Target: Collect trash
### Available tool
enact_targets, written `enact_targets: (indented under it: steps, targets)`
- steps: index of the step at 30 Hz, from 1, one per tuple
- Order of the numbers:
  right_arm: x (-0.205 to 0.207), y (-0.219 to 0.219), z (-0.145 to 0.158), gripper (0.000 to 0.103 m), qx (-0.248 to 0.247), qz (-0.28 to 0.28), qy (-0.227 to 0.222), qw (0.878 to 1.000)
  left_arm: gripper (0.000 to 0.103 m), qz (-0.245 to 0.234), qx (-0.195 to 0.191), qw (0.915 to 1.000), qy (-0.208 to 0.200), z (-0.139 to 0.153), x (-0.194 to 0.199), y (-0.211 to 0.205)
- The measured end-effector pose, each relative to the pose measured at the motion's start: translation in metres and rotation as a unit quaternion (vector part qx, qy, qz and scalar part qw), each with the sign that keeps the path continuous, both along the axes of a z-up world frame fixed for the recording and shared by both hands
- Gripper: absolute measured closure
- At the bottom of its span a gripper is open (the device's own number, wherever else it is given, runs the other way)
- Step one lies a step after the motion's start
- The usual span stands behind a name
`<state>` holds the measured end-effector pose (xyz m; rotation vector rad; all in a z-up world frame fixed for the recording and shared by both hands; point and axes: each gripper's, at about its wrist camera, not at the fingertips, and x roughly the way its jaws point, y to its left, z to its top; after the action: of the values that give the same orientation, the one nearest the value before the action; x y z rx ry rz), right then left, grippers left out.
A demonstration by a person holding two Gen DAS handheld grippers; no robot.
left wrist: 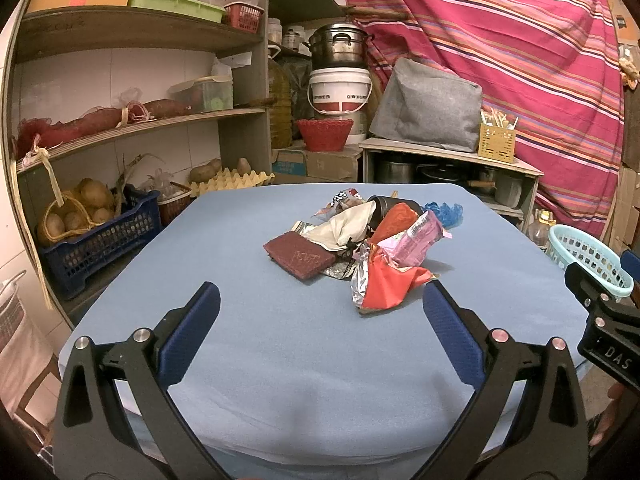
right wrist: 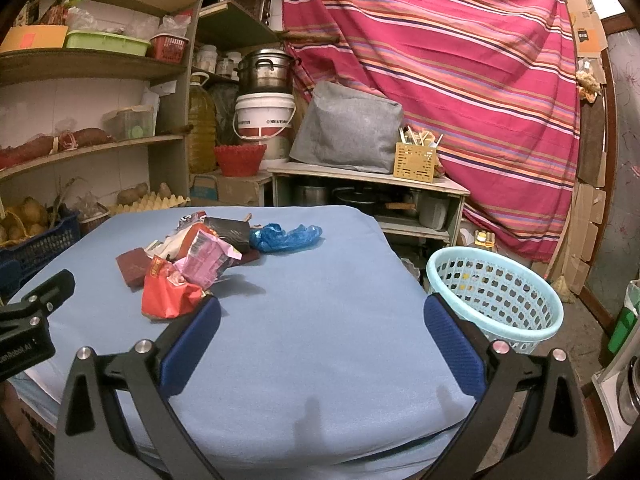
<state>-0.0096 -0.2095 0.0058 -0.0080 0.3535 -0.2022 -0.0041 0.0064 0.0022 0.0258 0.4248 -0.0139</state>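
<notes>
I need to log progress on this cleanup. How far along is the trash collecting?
Nothing looks done yet: the light blue basket beside the table shows no trash inside. Nothing is in hand: the left tongs and right tongs are both open and empty above the cloth. All is left: the red wrapper, pink wrapper, blue plastic bag and the rest of the pile.

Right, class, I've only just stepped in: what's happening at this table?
A person holds a gripper in each hand over a blue-covered table. The left gripper and the right gripper are both open and empty. A pile of trash, wrappers and a blue plastic bag, lies untouched mid-table. A light blue basket stands beside the table on the right, with nothing visible inside it.
</notes>
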Motion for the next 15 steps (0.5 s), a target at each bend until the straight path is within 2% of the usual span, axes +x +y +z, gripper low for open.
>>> enact_targets:
  steps: [15]
  targets:
    - [0.0003, -0.0006, -0.0007, 0.004, 0.0, -0.001, -0.001, 1.0, 0.005, 0.0, 0.0, 1.0, 0.0, 0.0015, 0.0003, 0.0012]
